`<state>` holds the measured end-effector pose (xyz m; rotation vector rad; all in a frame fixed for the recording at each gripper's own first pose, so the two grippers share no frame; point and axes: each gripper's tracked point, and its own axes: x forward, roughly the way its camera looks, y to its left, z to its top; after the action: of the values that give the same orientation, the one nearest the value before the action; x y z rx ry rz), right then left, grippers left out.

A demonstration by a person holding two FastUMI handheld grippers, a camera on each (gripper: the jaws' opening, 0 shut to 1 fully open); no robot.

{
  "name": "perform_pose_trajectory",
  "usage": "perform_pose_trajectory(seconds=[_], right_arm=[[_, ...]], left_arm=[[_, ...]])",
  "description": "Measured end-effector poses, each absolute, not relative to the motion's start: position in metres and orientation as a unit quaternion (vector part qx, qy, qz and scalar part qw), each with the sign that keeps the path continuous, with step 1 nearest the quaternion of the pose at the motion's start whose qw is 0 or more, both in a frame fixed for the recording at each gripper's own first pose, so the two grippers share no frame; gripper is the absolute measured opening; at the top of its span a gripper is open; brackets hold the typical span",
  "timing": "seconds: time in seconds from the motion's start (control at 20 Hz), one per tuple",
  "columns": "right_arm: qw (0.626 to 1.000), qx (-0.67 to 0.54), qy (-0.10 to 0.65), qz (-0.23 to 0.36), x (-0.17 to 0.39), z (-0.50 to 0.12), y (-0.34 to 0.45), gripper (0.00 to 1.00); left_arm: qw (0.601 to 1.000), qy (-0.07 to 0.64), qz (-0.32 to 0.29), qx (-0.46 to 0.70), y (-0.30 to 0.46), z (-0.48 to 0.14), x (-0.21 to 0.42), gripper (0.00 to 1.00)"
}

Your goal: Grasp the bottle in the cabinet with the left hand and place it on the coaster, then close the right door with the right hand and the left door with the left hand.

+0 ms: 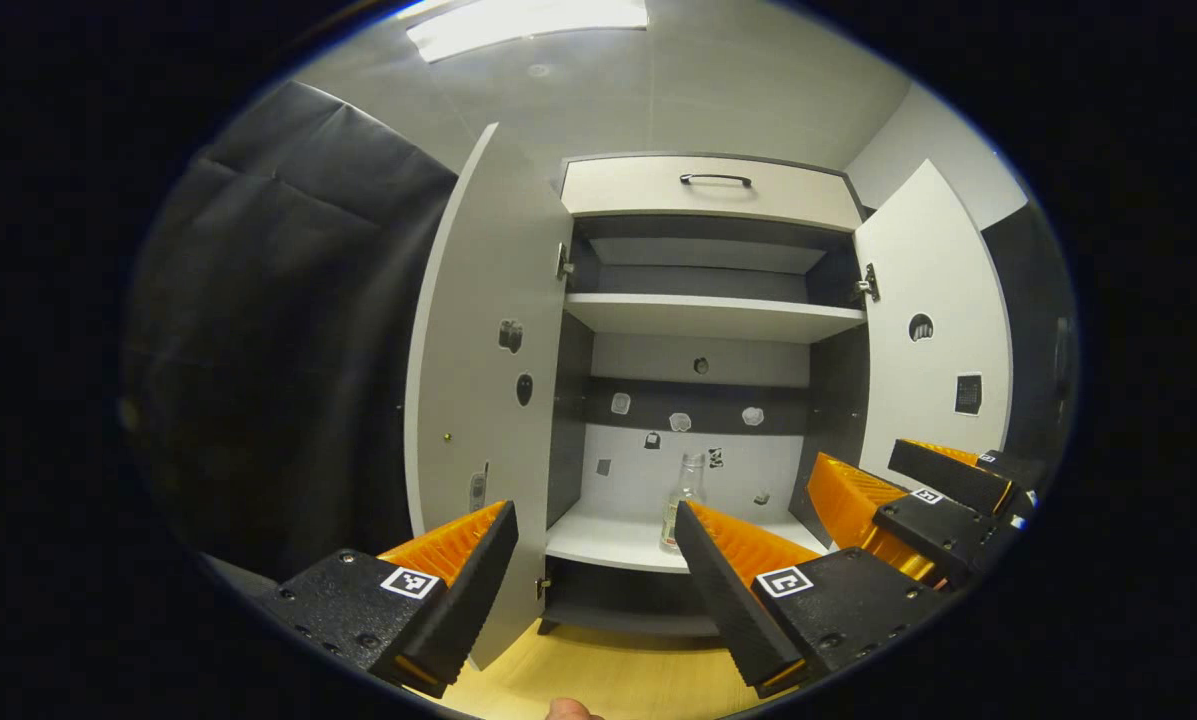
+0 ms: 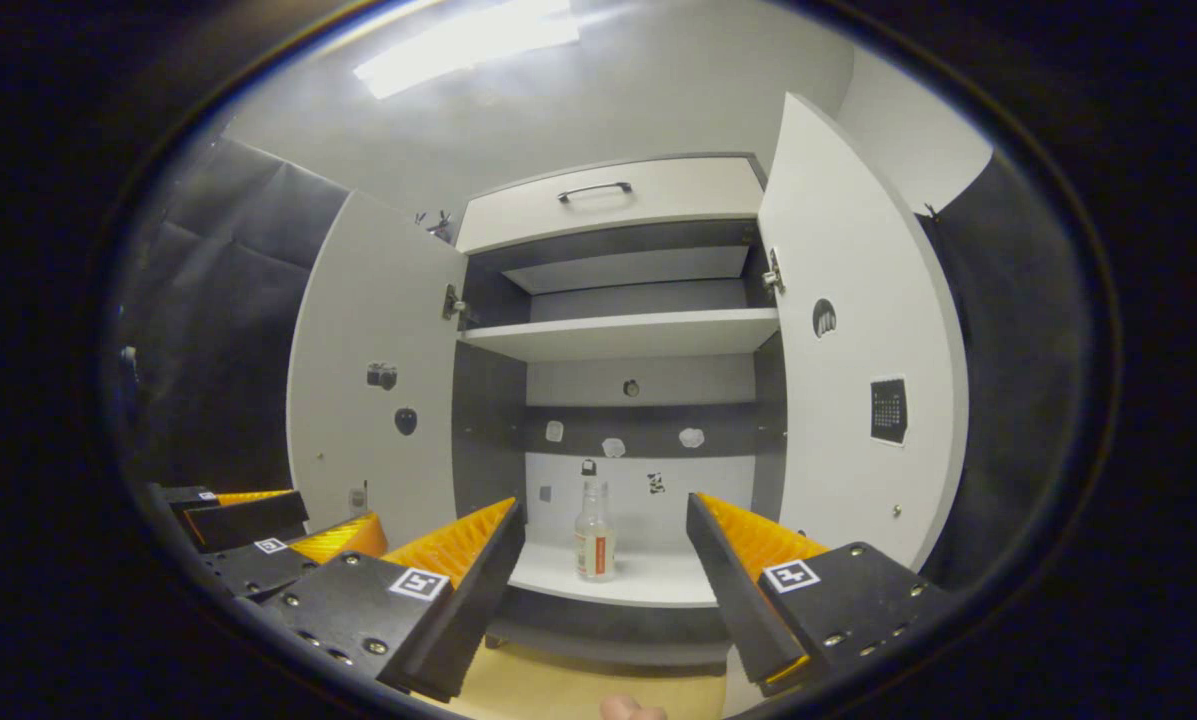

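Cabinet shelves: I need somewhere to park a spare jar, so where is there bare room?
The middle shelf is bare from side wall to side wall. The bottom shelf is free right of the bottle, up to the right door. Left of the bottle is hidden by a claw finger.

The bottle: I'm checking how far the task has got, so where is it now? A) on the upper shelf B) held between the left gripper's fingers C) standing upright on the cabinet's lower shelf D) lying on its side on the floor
C: the bottle stands upright on the cabinet's lower shelf, with both doors open and both grippers open in front of it.
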<state>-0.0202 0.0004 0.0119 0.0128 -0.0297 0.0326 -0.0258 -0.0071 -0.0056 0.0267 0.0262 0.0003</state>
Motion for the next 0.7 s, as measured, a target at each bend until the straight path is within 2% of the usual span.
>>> perform_pose_trajectory(seconds=[0.25,0.3,0.35,0.7], right_arm=[[1.0,-0.012,-0.013,-0.008,-0.027,0.009,-0.018,0.98],[1.0,-0.013,-0.014,-0.013,-0.03,0.009,-0.022,0.94],[1.0,-0.012,-0.014,-0.02,-0.031,0.01,-0.026,0.98],[0.997,0.012,-0.022,-0.072,-0.033,0.021,-0.052,0.98]], left_arm=[[0.999,0.026,-0.027,0.007,-0.027,-0.018,-0.007,0.99],[0.999,0.027,-0.035,0.004,-0.031,-0.021,-0.001,0.99],[0.999,0.028,-0.044,0.003,-0.036,-0.023,0.008,0.99],[0.993,0.062,-0.096,0.008,-0.068,-0.063,0.086,0.99]])
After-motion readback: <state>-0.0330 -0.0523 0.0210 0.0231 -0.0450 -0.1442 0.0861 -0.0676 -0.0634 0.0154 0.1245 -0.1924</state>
